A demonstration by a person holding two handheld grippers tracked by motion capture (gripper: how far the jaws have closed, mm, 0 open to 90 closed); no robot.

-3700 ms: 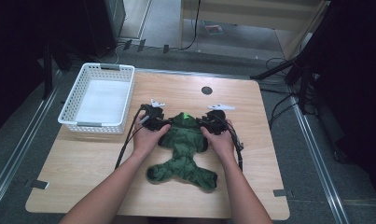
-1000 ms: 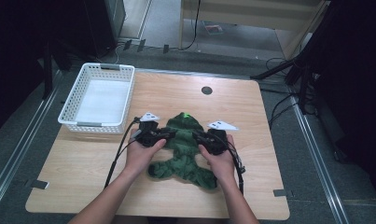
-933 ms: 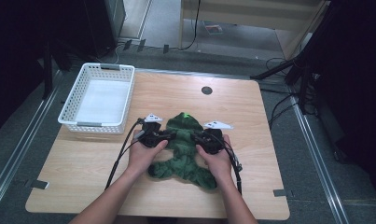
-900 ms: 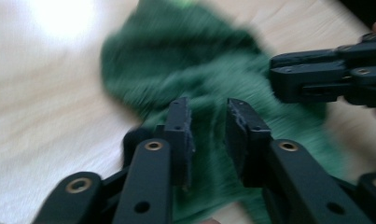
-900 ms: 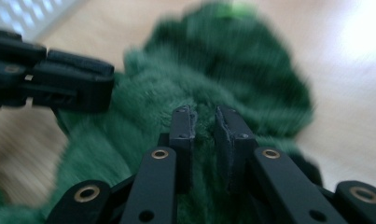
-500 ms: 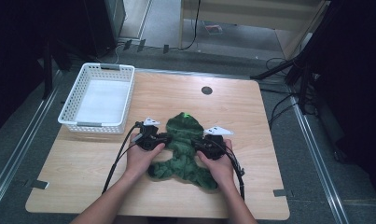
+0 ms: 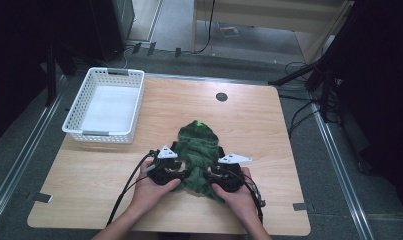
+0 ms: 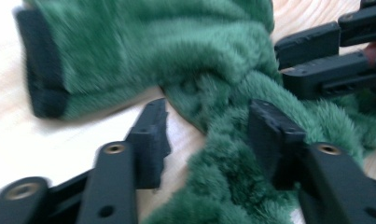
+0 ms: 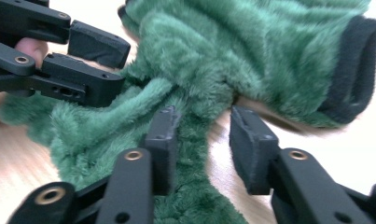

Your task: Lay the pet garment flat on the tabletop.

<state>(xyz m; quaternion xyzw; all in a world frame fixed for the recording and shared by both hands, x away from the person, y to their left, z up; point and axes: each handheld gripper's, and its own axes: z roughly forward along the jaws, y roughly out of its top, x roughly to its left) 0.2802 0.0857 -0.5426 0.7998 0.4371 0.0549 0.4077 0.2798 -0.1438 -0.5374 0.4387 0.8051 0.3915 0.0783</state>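
On the bench (image 7: pixel 269 125), near a white basket (image 7: pixel 105 106), lies the green fleece garment (image 7: pixel 199 150). The left gripper (image 8: pixel 206 135) and right gripper (image 9: pixel 202 140) stand apart, having just narrowed around loose folds; bite deep, evenly.

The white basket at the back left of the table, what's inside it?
The white basket holds nothing that the high view shows: its pale floor looks bare. The near wall hides a thin strip of floor behind it. The green fleece garment lies outside, on the wooden table.
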